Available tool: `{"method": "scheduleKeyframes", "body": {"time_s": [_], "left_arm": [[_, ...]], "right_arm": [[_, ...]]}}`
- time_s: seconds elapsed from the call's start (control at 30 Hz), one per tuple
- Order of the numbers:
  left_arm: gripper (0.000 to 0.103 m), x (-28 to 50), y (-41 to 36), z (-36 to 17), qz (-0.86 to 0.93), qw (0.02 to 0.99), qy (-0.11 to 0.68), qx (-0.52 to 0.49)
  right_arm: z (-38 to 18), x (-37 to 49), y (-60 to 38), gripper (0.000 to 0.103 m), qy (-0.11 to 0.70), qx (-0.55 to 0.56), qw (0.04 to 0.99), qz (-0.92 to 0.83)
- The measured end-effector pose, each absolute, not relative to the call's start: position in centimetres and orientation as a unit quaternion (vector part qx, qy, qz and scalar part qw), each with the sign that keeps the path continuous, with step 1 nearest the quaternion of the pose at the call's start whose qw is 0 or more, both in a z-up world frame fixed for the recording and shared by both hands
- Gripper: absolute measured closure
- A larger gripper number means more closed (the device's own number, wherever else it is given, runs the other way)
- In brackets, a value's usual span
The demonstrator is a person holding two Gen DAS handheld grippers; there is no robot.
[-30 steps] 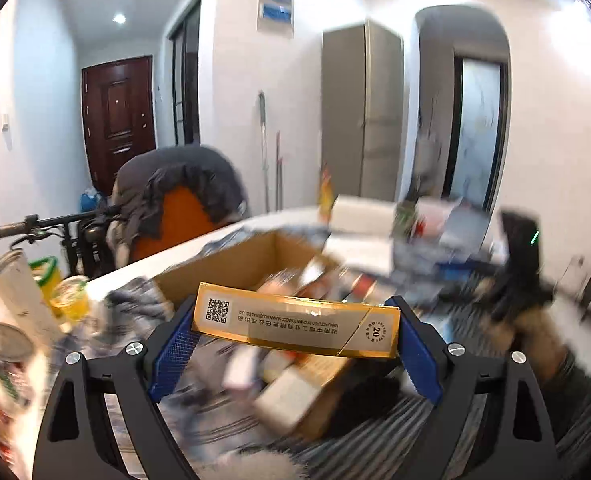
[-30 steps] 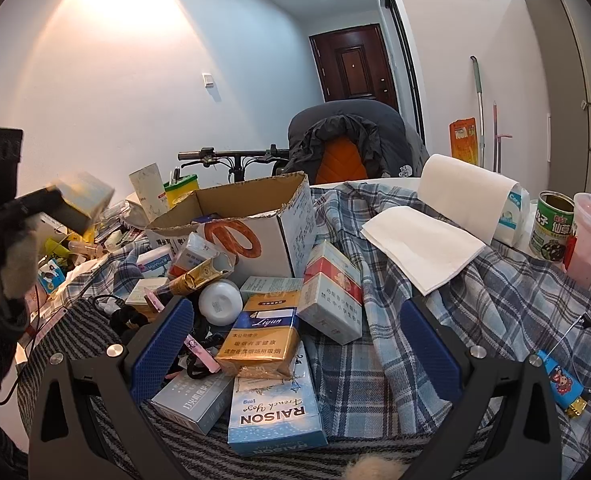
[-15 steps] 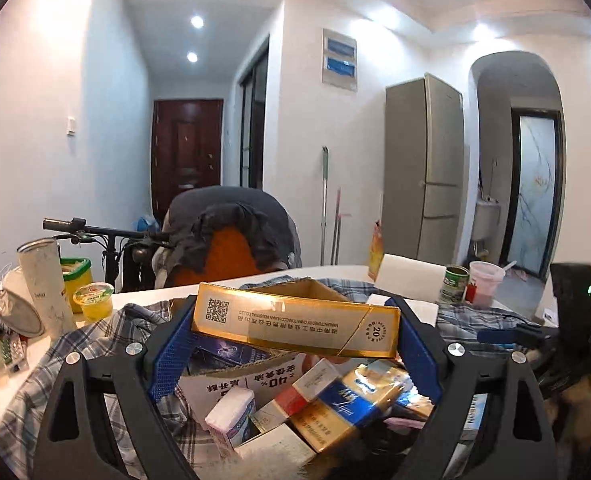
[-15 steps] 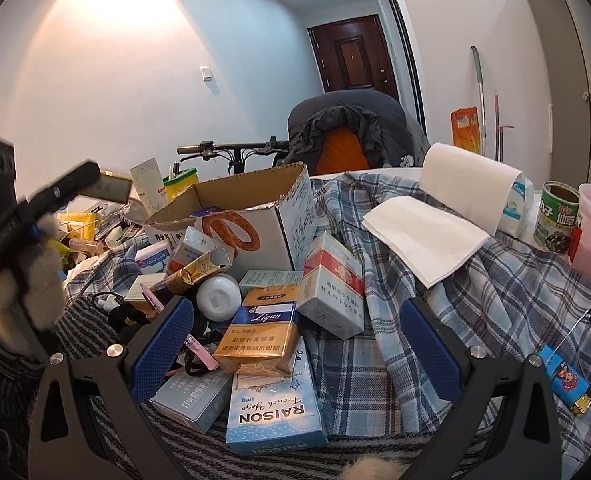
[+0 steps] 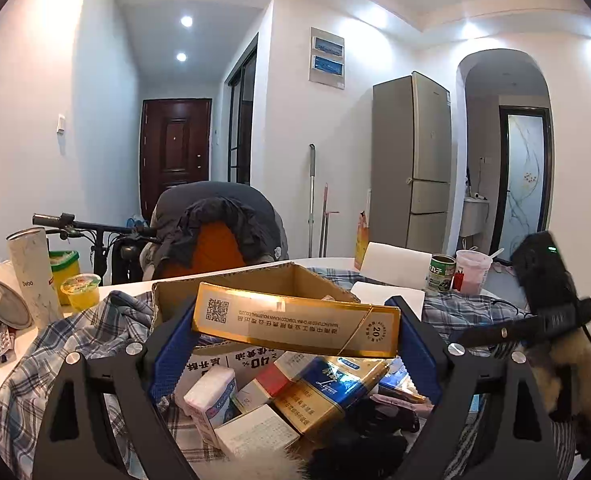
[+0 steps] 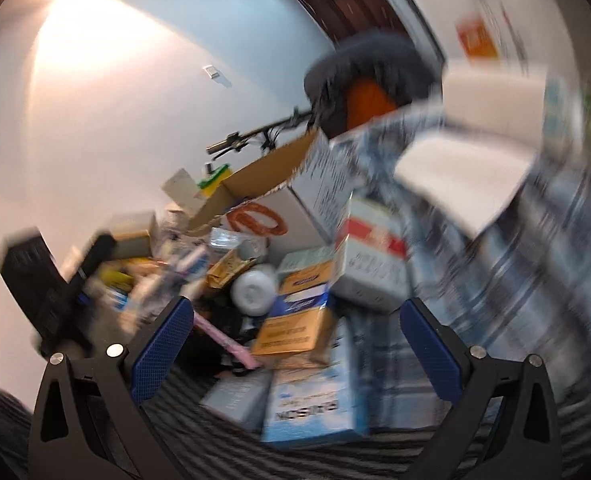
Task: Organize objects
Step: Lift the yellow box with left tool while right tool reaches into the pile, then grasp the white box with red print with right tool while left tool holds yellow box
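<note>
My left gripper [image 5: 293,328] is shut on a long gold cigarette carton [image 5: 295,320] and holds it in the air just in front of the open cardboard box [image 5: 255,280]. Below it lie several small packs, among them a gold and blue pack [image 5: 327,392] and a white pack [image 5: 211,396]. My right gripper [image 6: 295,328] is open and empty above the pile of packs, over a gold and blue pack [image 6: 295,320] and a light blue Raison carton [image 6: 311,404]. The cardboard box [image 6: 279,184] stands behind the pile. The right wrist view is blurred.
A plaid cloth [image 5: 67,340] covers the table. A tall white cup [image 5: 33,276] and a yellow jelly cup [image 5: 80,290] stand at the left. A tin can [image 5: 441,272] and a pink cup [image 5: 471,270] stand at the right. A chair with a jacket [image 5: 219,228] is behind.
The left gripper has swung with the carton to face the cardboard box from in front. The right gripper has tilted and moved quickly, blurring its view.
</note>
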State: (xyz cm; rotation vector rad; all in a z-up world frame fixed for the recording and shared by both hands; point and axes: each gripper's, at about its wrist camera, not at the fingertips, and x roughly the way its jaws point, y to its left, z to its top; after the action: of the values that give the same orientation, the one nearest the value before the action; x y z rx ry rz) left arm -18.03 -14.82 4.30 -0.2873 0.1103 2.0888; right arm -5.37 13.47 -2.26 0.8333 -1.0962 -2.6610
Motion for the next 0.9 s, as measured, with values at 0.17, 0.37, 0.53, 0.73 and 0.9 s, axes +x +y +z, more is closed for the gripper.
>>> {"method": "scheduleKeyframes", "body": {"time_s": [0.17, 0.37, 0.53, 0.73, 0.9], "left_arm": [[0.011, -18.1, -14.7, 4.3, 0.859, 0.494, 0.043, -0.124], [0.011, -18.3, -14.8, 4.1, 0.857, 0.497, 0.041, -0.13], [0.011, -18.3, -14.7, 4.0, 0.855, 0.499, 0.043, -0.132], [0.011, -18.4, -14.5, 4.0, 0.854, 0.5, 0.041, -0.136], [0.011, -18.4, -14.5, 3.9, 0.853, 0.5, 0.04, -0.142]], "right_arm": [[-4.8, -7.4, 16.0, 0.001, -0.465, 0.295, 0.091, -0.83], [-5.3, -8.8, 16.5, 0.002, -0.449, 0.32, 0.048, -0.833], [-5.6, -10.5, 15.9, 0.008, -0.425, 0.341, 0.05, -0.837], [-6.0, -11.6, 15.4, 0.021, -0.413, 0.347, 0.053, -0.84], [-6.0, -11.5, 16.2, 0.022, -0.429, 0.337, 0.047, -0.837]]}}
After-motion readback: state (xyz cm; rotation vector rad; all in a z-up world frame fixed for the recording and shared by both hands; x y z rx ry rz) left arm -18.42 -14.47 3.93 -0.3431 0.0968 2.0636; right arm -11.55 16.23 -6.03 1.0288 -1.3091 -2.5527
